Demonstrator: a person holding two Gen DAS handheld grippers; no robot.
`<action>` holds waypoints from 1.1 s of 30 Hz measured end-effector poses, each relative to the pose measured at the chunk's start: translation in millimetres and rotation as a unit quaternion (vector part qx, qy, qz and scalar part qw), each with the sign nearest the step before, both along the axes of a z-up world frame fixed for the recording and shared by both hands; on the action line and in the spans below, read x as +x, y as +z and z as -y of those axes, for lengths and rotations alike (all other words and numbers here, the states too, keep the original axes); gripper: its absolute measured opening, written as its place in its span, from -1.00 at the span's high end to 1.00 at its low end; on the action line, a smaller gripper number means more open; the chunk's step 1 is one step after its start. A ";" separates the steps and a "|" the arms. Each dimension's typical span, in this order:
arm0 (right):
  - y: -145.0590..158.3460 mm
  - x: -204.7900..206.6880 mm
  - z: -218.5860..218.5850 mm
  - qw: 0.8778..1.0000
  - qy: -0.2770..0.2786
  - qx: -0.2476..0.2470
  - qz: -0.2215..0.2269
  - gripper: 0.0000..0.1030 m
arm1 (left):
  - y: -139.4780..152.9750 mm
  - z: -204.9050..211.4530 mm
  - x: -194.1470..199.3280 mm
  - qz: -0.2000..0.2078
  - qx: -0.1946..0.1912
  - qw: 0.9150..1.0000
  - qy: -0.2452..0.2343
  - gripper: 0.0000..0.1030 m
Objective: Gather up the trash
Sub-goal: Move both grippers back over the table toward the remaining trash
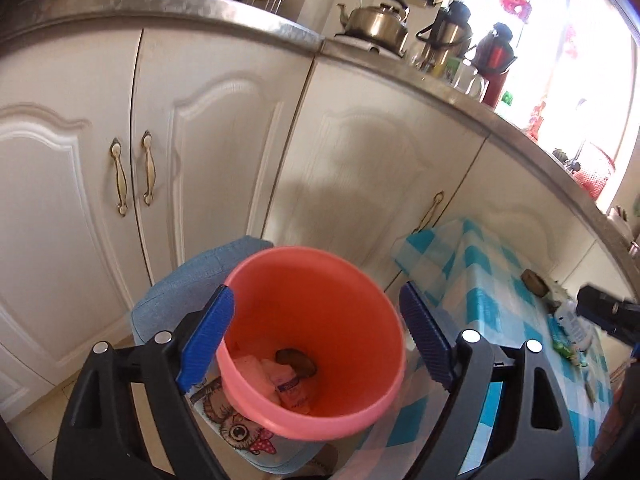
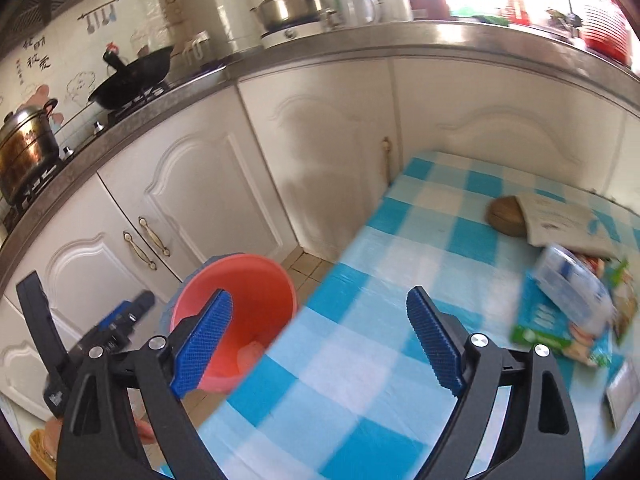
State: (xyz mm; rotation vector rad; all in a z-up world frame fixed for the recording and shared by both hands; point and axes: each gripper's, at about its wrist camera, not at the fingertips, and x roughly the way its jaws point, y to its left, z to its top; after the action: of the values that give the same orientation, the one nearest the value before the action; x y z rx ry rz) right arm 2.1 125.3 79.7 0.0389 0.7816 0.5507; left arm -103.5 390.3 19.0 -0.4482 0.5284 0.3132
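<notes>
Now between pickups: left gripper (image 1: 316, 340) and right gripper (image 2: 320, 344) both spread, empty. Pink bin (image 1: 312, 344) beside checked table (image 2: 360, 320); wrappers (image 2: 568, 308) remain on it. Next: right reaches them.

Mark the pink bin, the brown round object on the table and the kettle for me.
pink bin (image 1: 320, 292): left wrist view, inner back wall.
brown round object (image 2: 505, 216): right wrist view, its exposed top.
kettle (image 2: 286, 6): right wrist view, steel body.
</notes>
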 end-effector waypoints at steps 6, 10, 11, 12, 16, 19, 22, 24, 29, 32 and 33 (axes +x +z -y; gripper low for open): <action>-7.2 -38.9 67.2 0.998 -0.056 0.016 -0.010 -0.72 | 28.4 26.7 -11.2 0.010 -0.003 0.999 -0.034 -0.66; -12.0 -64.1 107.9 0.996 -0.092 0.020 -0.009 -0.72 | 41.6 52.8 -11.0 0.002 -0.009 0.997 -0.077 -0.67; -12.7 -68.5 116.8 0.995 -0.100 0.021 -0.009 -0.72 | 44.2 59.4 -12.1 0.001 -0.008 0.996 -0.086 -0.67; -13.4 -73.8 126.9 0.994 -0.108 0.025 -0.009 -0.72 | 47.4 67.7 -12.2 -0.004 -0.005 0.995 -0.096 -0.68; -13.9 -93.6 162.8 0.990 -0.138 0.034 -0.003 -0.72 | 55.2 98.2 -12.1 -0.018 0.005 0.991 -0.135 -0.68; -12.7 -103.5 184.5 0.986 -0.158 0.043 0.001 -0.72 | 58.2 124.5 -10.3 -0.030 0.009 0.987 -0.158 -0.69; -12.1 -114.8 211.7 0.981 -0.183 0.055 0.005 -0.72 | 58.6 147.8 -7.2 -0.039 0.015 0.982 -0.183 -0.69; -12.1 -118.7 226.3 0.979 -0.197 0.059 0.006 -0.72 | 59.5 166.8 -4.9 -0.042 0.020 0.978 -0.205 -0.69; -16.5 -125.9 260.4 0.971 -0.228 0.071 0.001 -0.72 | 60.8 211.2 -0.9 -0.049 0.030 0.967 -0.249 -0.69; -21.6 -130.5 279.7 0.967 -0.243 0.082 -0.005 -0.72 | 59.5 232.8 2.9 -0.063 0.032 0.960 -0.270 -0.69; -23.6 -131.9 285.6 0.965 -0.248 0.084 -0.007 -0.72 | 58.9 239.4 4.0 -0.067 0.031 0.958 -0.277 -0.69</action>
State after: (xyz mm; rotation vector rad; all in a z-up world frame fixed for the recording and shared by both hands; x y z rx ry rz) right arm -129.8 -160.3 56.1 0.3865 0.7026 0.1387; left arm -99.5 150.9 78.0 -0.2043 0.7492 -0.1807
